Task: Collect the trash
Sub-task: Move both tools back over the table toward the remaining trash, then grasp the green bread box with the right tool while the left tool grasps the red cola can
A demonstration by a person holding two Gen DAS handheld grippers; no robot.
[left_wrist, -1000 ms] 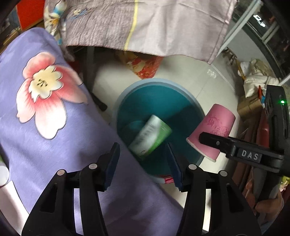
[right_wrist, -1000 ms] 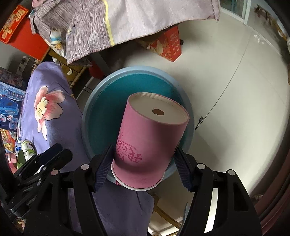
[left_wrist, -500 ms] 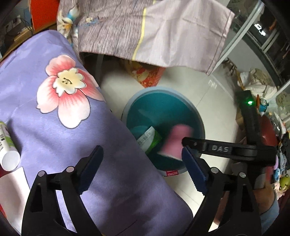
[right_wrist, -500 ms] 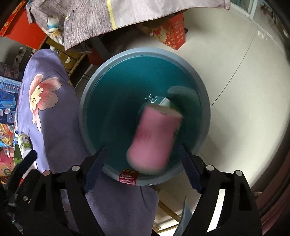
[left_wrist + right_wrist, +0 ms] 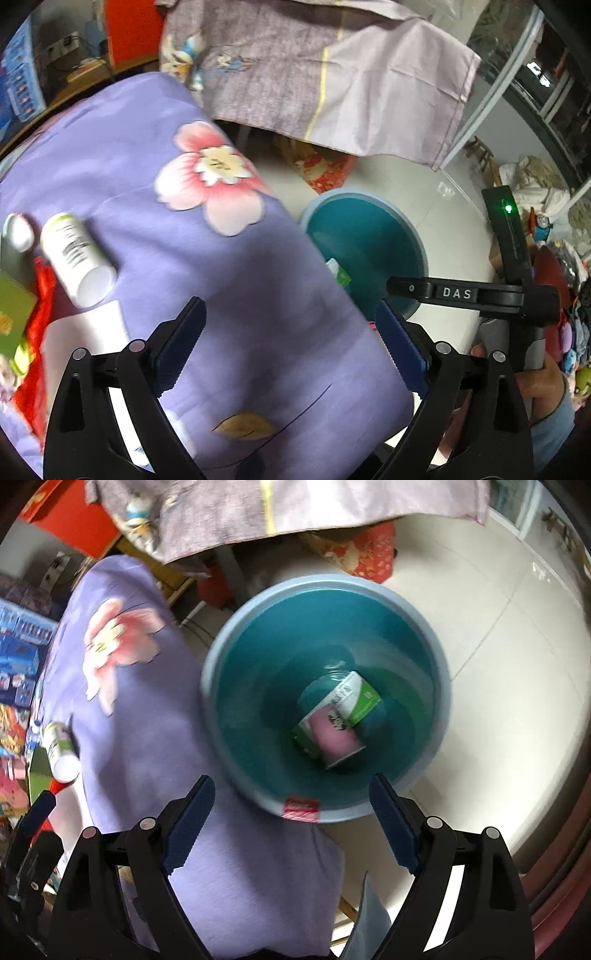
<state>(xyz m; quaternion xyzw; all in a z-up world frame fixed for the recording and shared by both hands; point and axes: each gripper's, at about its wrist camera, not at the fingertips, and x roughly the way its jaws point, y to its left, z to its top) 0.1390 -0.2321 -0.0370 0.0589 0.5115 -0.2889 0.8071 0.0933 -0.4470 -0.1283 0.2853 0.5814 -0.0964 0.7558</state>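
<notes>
A teal bin stands on the floor beside the table; its rim also shows in the left wrist view. A pink paper cup lies at its bottom on a green and white carton. My right gripper is open and empty above the bin's near rim. My left gripper is open and empty over the purple flowered tablecloth. A white and green bottle lies on the cloth to the left, also in the right wrist view.
A grey-purple cloth hangs behind the bin. A red patterned box sits on the floor behind it. Red and green packaging lies at the table's left. The right gripper's body shows on the right.
The right gripper opened and the pink cup fell into the bin onto the carton. The left gripper opened wider and swung left over the table, bringing the bottle into view.
</notes>
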